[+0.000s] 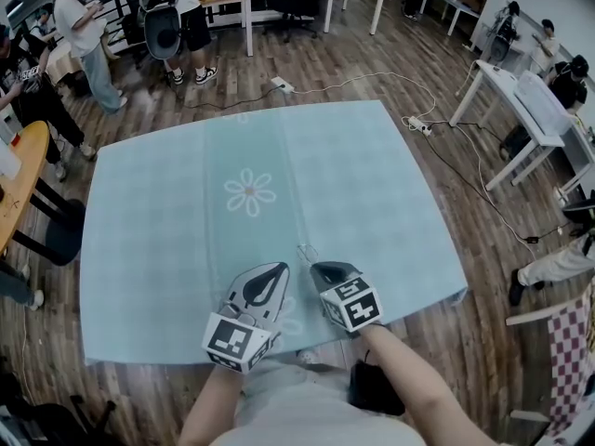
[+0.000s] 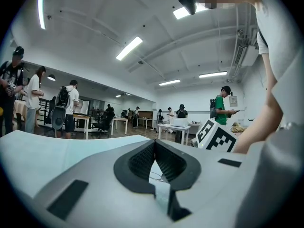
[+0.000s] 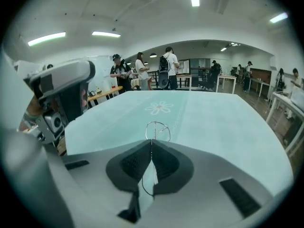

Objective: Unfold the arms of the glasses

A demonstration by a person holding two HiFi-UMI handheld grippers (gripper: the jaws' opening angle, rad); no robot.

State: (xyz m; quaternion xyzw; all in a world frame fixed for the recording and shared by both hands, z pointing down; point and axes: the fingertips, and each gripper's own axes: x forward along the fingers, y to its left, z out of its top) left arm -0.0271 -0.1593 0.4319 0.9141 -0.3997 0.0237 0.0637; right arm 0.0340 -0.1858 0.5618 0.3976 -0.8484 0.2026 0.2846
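The right gripper (image 3: 151, 145) pinches the glasses (image 3: 157, 130) in its jaws. The left gripper (image 2: 154, 145) has closed jaws, seemingly empty. I think the arms are not open yet.

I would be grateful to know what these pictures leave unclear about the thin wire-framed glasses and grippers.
- Right gripper view: right gripper's shut jaws hide where they pinch the thin wire-framed glasses; arms' state unclear.
- Head view: glasses too small, partly behind that gripper.
- Left gripper view: left gripper shut; any wire inside too thin.

Thin metal-wire glasses (image 3: 152, 131), matt cloth table cover (image 1: 372, 184), wooden plank floor (image 1: 465, 351).
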